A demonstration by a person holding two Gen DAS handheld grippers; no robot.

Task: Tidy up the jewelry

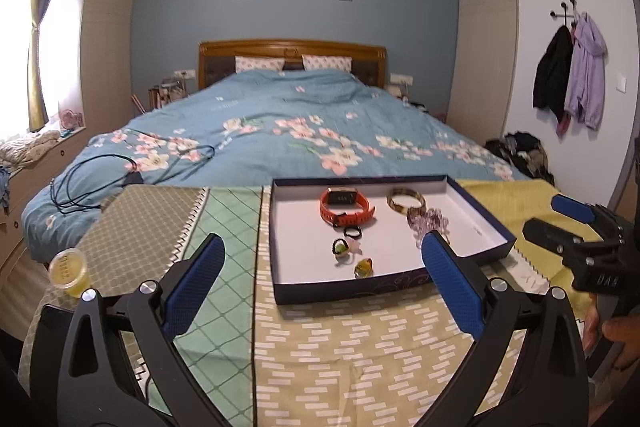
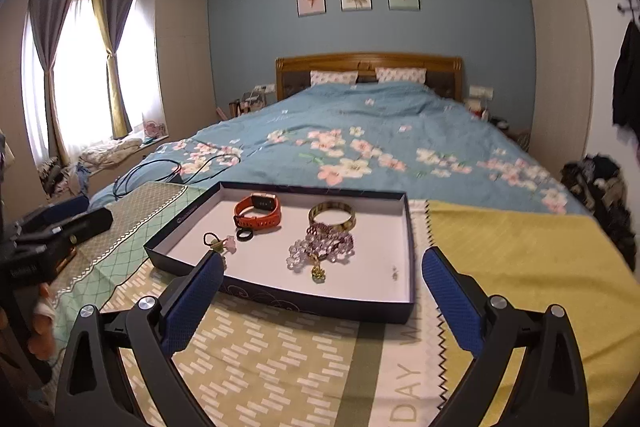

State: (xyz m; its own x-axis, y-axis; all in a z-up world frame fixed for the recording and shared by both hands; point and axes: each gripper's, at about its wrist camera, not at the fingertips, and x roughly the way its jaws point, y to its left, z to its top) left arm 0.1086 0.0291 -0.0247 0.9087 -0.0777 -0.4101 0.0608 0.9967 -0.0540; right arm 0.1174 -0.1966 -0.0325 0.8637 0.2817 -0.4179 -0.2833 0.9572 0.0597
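Observation:
A shallow dark-blue box lid (image 1: 484, 253) (image 2: 344, 307) with a white inside lies on the patterned cloth. In it are an orange watch (image 1: 347, 207) (image 2: 258, 213), a gold bangle (image 1: 405, 201) (image 2: 332, 215), a purple bead bracelet (image 1: 428, 219) (image 2: 322, 247), a black ring (image 1: 352, 231) (image 2: 244, 234), a hair tie with a charm (image 1: 341, 248) (image 2: 218, 243) and a small amber piece (image 1: 364, 267). My left gripper (image 1: 322, 251) is open and empty, in front of the lid. My right gripper (image 2: 322, 263) is open and empty at the lid's near edge.
The cloth-covered surface (image 1: 360, 355) stands at the foot of a bed with a blue floral quilt (image 1: 280, 123). A small yellow cup (image 1: 70, 271) sits at the cloth's left edge. Dark cables (image 1: 120, 167) lie on the quilt. Clothes hang on the right wall (image 1: 568, 75).

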